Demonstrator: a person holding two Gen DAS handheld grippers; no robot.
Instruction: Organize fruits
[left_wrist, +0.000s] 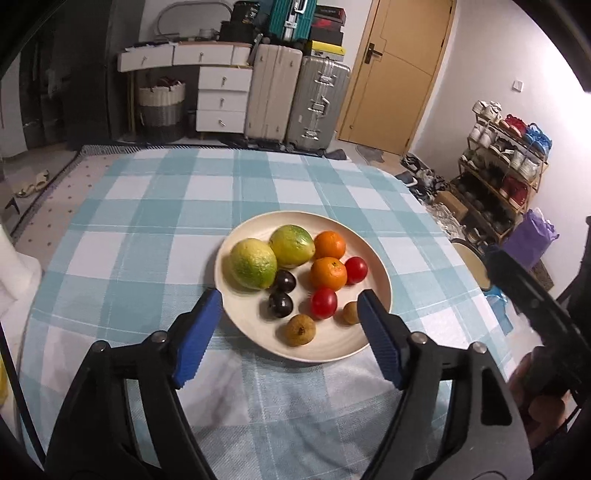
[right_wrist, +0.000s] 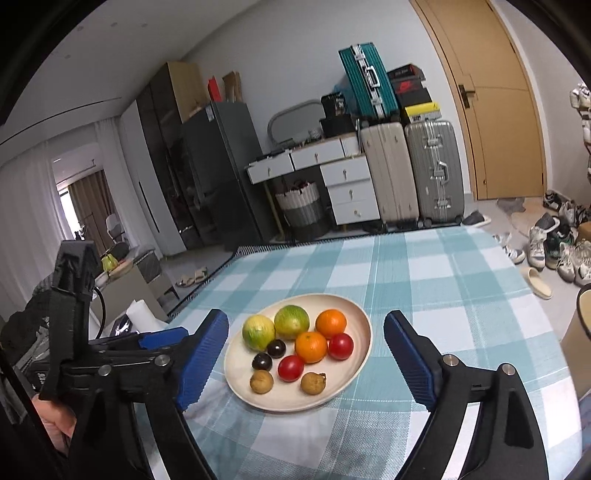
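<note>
A cream plate (left_wrist: 373, 266) (right_wrist: 360, 325) rests on the blue checked tablecloth and holds fruit in pairs: two green-yellow citrus (left_wrist: 253, 268) (right_wrist: 258, 331), two oranges (left_wrist: 328, 273) (right_wrist: 311, 347), two red tomatoes (left_wrist: 324, 302) (right_wrist: 291, 368), two dark plums (left_wrist: 280, 304) (right_wrist: 262, 362) and two small brown fruits (left_wrist: 300, 330) (right_wrist: 261, 381). My left gripper (left_wrist: 290, 299) hovers open over the plate's near edge, nothing between its blue pads. My right gripper (right_wrist: 306, 325) is open too, framing the plate from above, empty. The left gripper's body (right_wrist: 74, 332) shows at the left of the right wrist view.
The checked tablecloth (left_wrist: 184, 206) covers the table around the plate. Behind it stand suitcases (left_wrist: 317, 103), a white drawer unit (left_wrist: 221, 99) and a wooden door (left_wrist: 399, 74). A shoe rack (left_wrist: 506, 173) and loose shoes (right_wrist: 546, 243) lie to the right.
</note>
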